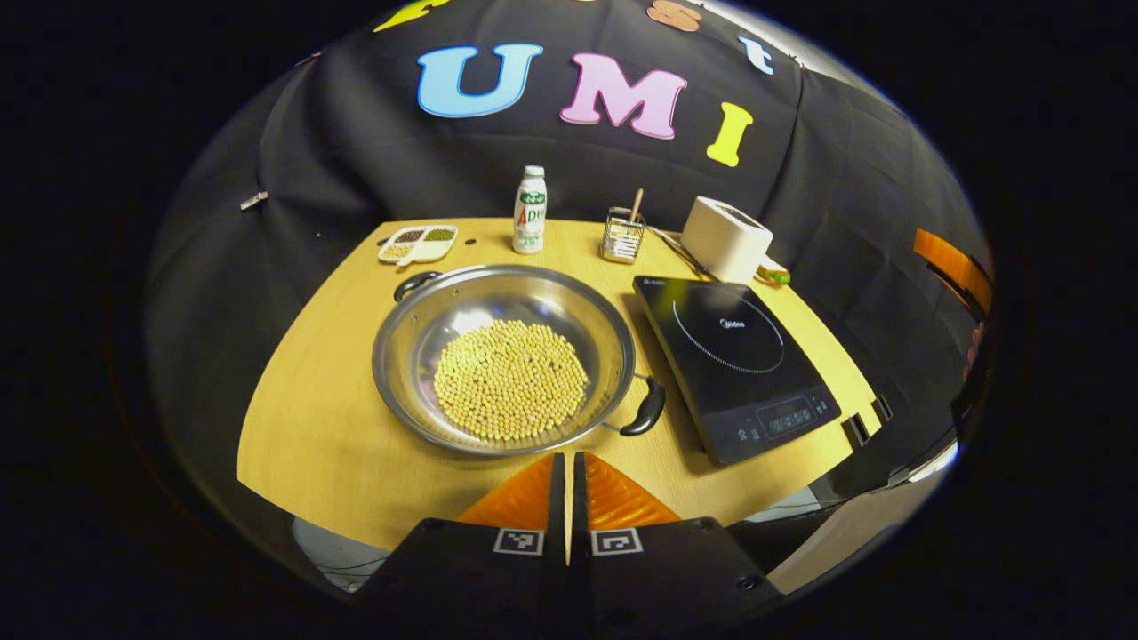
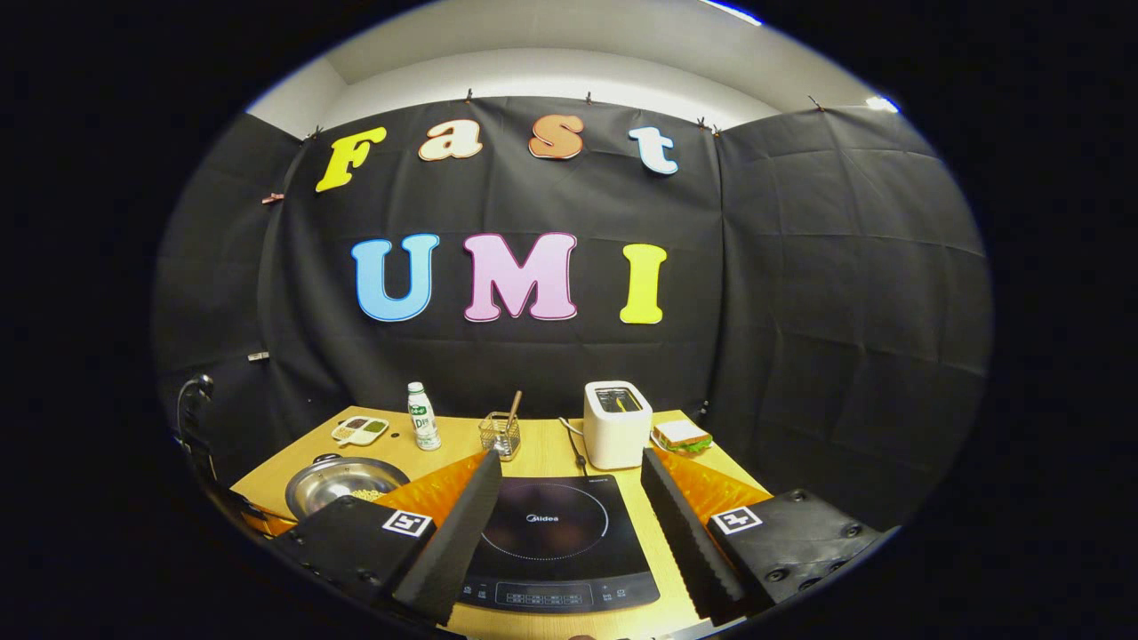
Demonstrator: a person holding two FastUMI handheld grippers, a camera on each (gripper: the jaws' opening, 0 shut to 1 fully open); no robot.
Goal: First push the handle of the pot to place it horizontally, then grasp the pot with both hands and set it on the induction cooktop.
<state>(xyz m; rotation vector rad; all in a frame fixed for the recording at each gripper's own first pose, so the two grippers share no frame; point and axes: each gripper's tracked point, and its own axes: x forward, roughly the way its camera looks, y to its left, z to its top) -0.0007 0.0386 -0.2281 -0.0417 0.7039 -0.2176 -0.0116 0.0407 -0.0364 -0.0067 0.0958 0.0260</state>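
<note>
Pot [image 1: 504, 356], steel and holding yellow beans [image 1: 510, 380], sits on the wooden table [image 1: 311, 418] just left of the induction cooktop [image 1: 733, 364], its black handles at ten and four o'clock. Left gripper [image 1: 569, 493] hovers fully closed, empty, near the pot's six o'clock rim. Right gripper [image 2: 564, 524] is spread wide, empty, above the cooktop.

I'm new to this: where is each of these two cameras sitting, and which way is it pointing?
Left gripper view: rides on the left gripper, raised above the table's near edge, looking down at the pot of beans; its own two fingers show at the bottom, closed together.
Right gripper view: rides on the right gripper, held low and level, facing the cooktop and back wall; its own fingers show spread wide.
Both share the pot, cooktop, bottle, toaster and table.
</note>
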